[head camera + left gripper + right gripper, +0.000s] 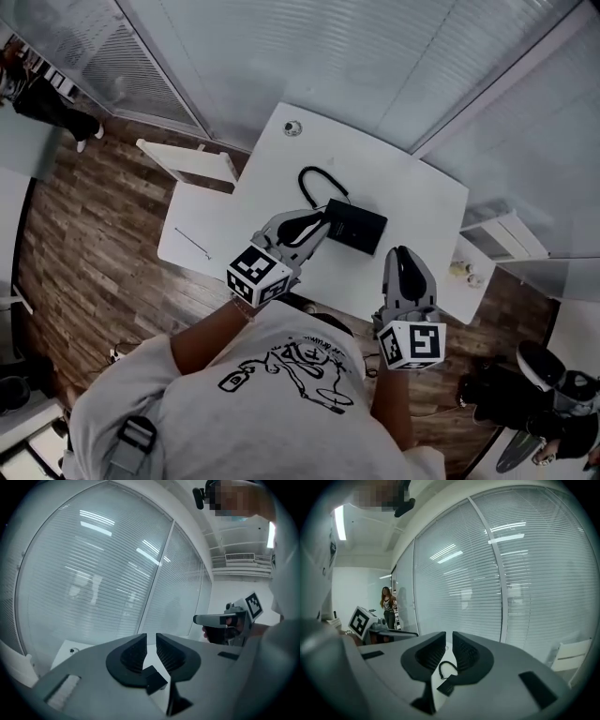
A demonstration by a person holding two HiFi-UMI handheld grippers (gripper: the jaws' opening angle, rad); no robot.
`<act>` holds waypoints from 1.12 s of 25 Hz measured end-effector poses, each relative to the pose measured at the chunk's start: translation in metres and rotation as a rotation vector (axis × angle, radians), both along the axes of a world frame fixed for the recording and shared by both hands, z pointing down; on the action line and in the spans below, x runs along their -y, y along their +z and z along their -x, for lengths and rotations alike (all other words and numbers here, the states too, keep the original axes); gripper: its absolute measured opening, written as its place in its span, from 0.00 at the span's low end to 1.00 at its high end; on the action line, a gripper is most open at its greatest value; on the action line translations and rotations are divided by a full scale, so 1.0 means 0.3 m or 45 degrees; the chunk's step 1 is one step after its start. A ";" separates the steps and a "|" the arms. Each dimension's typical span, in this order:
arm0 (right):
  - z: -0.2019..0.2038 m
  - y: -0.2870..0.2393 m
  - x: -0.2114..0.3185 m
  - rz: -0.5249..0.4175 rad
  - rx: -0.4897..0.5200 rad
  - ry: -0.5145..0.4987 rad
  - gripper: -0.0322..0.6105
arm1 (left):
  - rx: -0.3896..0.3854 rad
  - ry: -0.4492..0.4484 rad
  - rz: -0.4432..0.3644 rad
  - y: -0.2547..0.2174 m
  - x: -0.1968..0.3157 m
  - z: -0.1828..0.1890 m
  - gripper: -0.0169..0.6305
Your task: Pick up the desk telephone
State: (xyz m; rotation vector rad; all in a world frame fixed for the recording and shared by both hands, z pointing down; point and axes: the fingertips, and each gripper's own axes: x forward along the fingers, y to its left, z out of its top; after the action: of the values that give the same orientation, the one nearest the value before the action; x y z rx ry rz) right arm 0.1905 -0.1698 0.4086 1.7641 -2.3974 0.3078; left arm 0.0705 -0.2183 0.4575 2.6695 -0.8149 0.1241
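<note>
Bench edges: the white bench (422, 202) has rounded corners. Its far side lies close to the glass wall with blinds (375, 56), and its near side is just in front of the person's torso.
Open room: bare white top lies on both sides of the telephone, wider on the left. Wooden floor (84, 253) opens beyond the bench's left side.
Side clutter: one white slatted frame (187, 159) stands by the far left corner and another (506, 234) by the right side. A small round grommet (292, 127) sits at the far corner.
Task thing: the black desk telephone (356, 226) lies flat near the middle of the bench. Its cord (319, 183) loops toward the far side.
Left hand-held gripper (322, 228): a bare forearm brings it in from the lower left and it points nearly level. Its tips are at the telephone's left end; I cannot tell whether they touch it. The jaws are together with nothing between them, and its marker cube (258, 275) faces up.
Right hand-held gripper (401, 253): it is held over the bench just right of the telephone and apart from it, pointing away from the person. Its jaws are together and empty.
Left gripper view: the telephone's corner (154, 679) shows below the closed jaws.
Right gripper view: telephone and cord show below the jaws, and a bystander (387, 604) stands by the glass.
</note>
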 end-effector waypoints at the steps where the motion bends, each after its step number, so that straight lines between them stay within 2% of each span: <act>1: 0.000 0.027 0.014 0.020 0.001 0.005 0.08 | 0.004 0.014 0.028 0.034 0.017 -0.001 0.11; 5: -0.015 0.164 0.069 0.113 -0.018 0.030 0.09 | 0.027 0.080 0.177 0.210 0.070 -0.026 0.22; 10: -0.047 0.413 0.124 0.310 0.011 0.056 0.19 | 0.034 0.151 0.470 0.511 0.109 -0.051 0.30; 16: -0.122 0.737 0.179 0.560 0.041 0.094 0.29 | 0.035 0.146 0.780 0.820 0.153 -0.087 0.41; 22: -0.182 0.954 0.203 0.756 0.183 0.135 0.39 | -0.017 0.163 0.976 0.982 0.165 -0.117 0.46; 28: -0.200 1.081 0.201 0.882 0.273 0.130 0.41 | -0.059 0.204 1.048 1.025 0.166 -0.164 0.47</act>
State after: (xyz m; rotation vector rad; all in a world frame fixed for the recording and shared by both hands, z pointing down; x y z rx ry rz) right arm 0.2506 -0.2301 0.7327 1.5626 -1.9492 1.2199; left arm 0.1197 -0.2681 0.7651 1.9363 -0.3996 0.3502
